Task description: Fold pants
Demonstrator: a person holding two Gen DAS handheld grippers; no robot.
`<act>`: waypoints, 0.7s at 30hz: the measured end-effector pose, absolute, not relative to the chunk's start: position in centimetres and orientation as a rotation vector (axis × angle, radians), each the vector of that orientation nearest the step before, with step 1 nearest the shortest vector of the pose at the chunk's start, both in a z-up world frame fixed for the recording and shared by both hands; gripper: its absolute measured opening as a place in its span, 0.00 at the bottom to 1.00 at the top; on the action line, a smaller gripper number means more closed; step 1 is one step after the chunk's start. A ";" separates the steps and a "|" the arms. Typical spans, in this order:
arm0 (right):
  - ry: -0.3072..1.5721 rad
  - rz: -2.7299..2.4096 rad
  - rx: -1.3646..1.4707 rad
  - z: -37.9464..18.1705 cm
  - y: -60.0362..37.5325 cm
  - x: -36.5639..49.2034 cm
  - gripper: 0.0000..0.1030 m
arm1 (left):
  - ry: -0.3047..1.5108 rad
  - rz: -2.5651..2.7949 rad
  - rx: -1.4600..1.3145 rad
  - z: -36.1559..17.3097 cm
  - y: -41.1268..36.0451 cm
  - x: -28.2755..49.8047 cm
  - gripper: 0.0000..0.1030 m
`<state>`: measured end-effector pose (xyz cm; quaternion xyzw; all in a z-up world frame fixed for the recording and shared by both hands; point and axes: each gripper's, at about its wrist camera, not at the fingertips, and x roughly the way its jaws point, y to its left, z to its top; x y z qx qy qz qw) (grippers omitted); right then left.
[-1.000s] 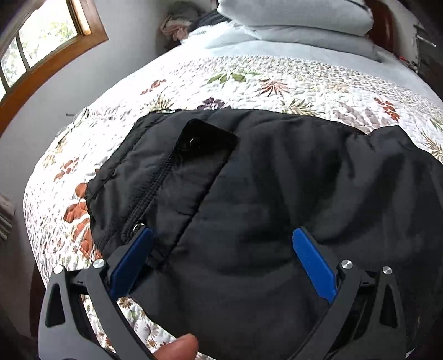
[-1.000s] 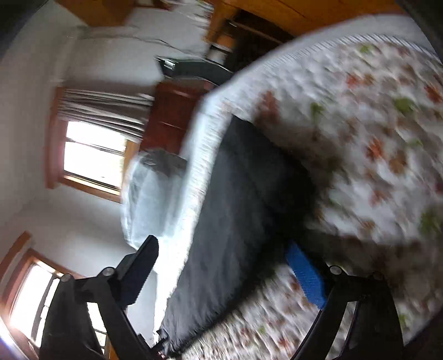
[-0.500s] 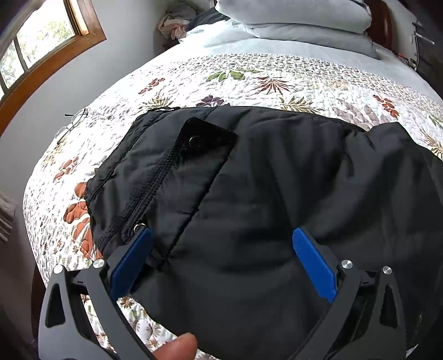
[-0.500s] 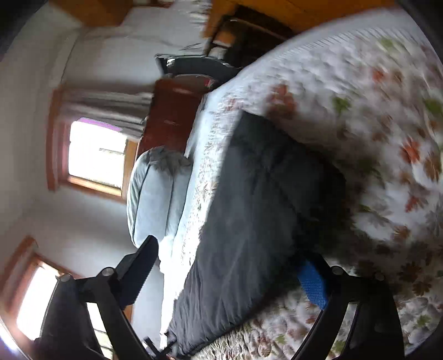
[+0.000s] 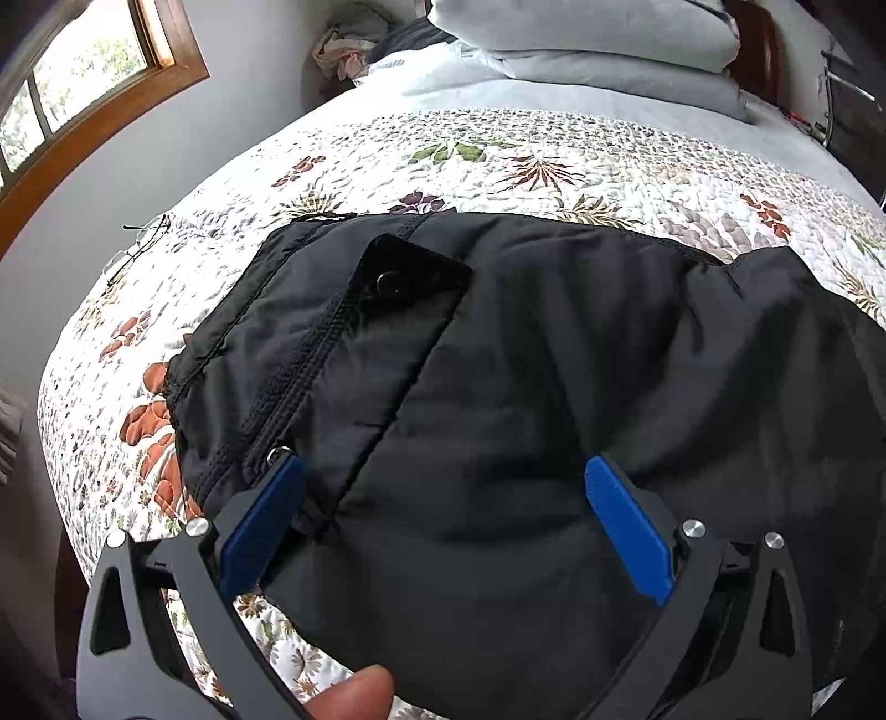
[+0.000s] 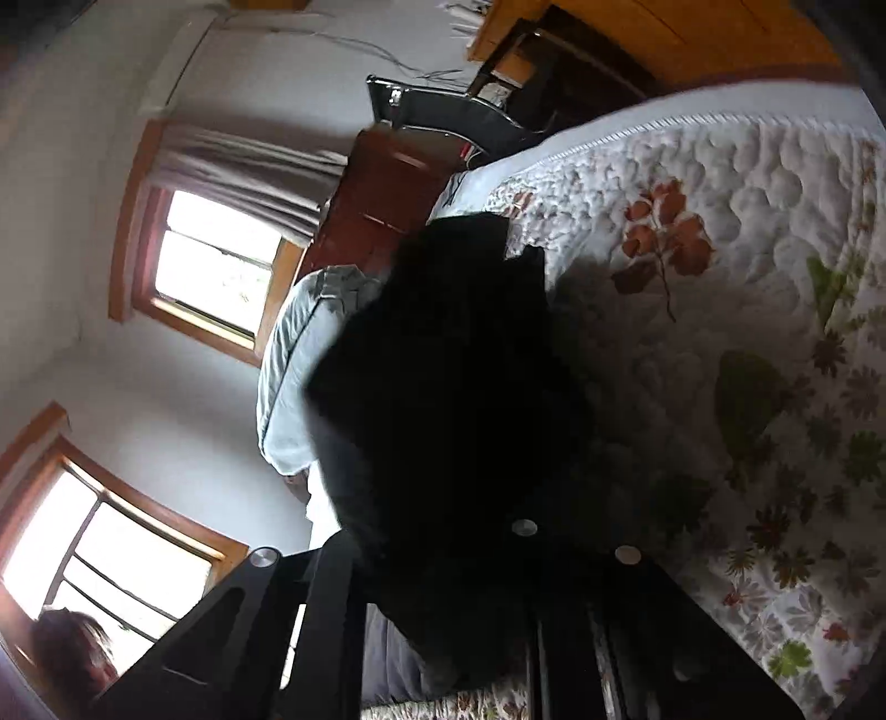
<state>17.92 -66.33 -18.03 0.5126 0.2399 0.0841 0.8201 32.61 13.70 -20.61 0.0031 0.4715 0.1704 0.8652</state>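
Room: bedroom w/ pale walls, wood-framed windows, dark wood furniture at far side of bed.
Surface: white quilted bedspread w/ leaf-and-flower print covering the bed; light grey pillows stacked at the head.
Task thing: black padded nylon pants spread flat across near part of quilt, waist end to the left in left wrist view; open zip fly and snap-button flap face up.
Left gripper: black frame, blue pads; jaws spread wide, hovering over pants fabric near the fly's lower end. Left pad sits just beside the zip pull; nothing pinched between pads. A fingertip shows at bottom edge.
Right gripper: black frame; jaws closing, pressed nearly together on a bunch of black pants fabric, which rises in front of the lens & blocks most of the middle of the right wrist view. Pads hidden by cloth.
Pants in right view: dark bunched mass, lifted off quilt near the gripper, its shadow on the bedspread beside it.
Other: thin wire-rimmed glasses lie on quilt near left bed edge, well apart from pants. Crumpled clothing heaped in the corner beyond bed.
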 end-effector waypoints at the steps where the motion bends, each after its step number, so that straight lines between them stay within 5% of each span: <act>1: 0.517 0.166 1.078 -17.5 -66.3 18.0 0.13 | 0.988 0.355 0.005 -20.6 13.7 32.6 0.98; 6: 0.585 0.098 0.763 -10.5 -62.8 19.7 0.12 | 0.972 0.329 0.005 -19.9 13.9 32.2 0.97; 13: 0.665 0.110 -0.181 1.0 -42.5 24.2 0.12 | 0.971 0.293 -0.034 -19.7 14.2 32.1 0.97; 21: 0.735 0.261 -0.909 -8.3 -19.2 25.5 0.11 | 0.963 0.241 -0.079 -18.9 15.3 31.4 0.97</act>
